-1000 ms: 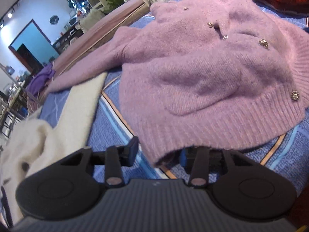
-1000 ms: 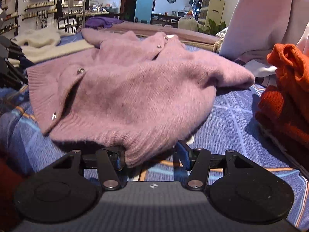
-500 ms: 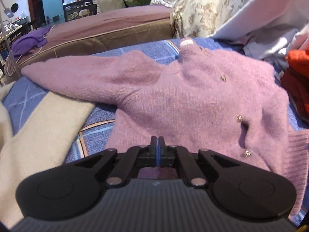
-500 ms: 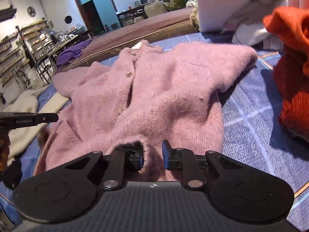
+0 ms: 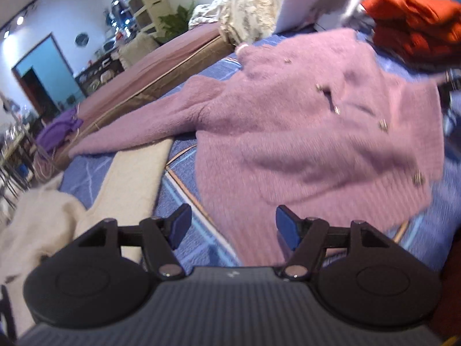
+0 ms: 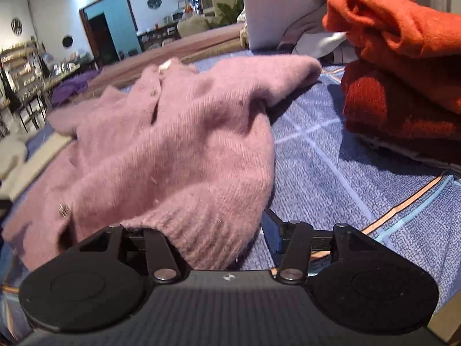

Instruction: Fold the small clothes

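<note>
A fluffy lilac cardigan (image 5: 302, 144) with small metal buttons lies front up on the blue blanket (image 5: 184, 242). One sleeve (image 5: 129, 132) stretches out to the left. My left gripper (image 5: 233, 225) hovers at the cardigan's lower left corner, its jaws opening; the hem lies loose under the right pad and no pad presses it. In the right wrist view the ribbed hem of the cardigan (image 6: 173, 150) bulges between the jaws of my right gripper (image 6: 213, 233). Those jaws are opening too, the right pad stands clear of the knit, and the left fingertip is hidden behind the hem.
A stack of orange knitwear (image 6: 403, 72) sits close on the right, also seen as the orange stack (image 5: 415, 20). A cream garment (image 5: 43, 219) and its cream strip (image 5: 135, 178) lie left of the cardigan. A brown mattress (image 5: 161, 80) with a purple cloth (image 5: 57, 132) borders the far side.
Both grippers went from closed or nearly closed at the hem half a second ago to wide jaws now, letting the knit go. The left view has swung and tilted, and the picture is blurred.
</note>
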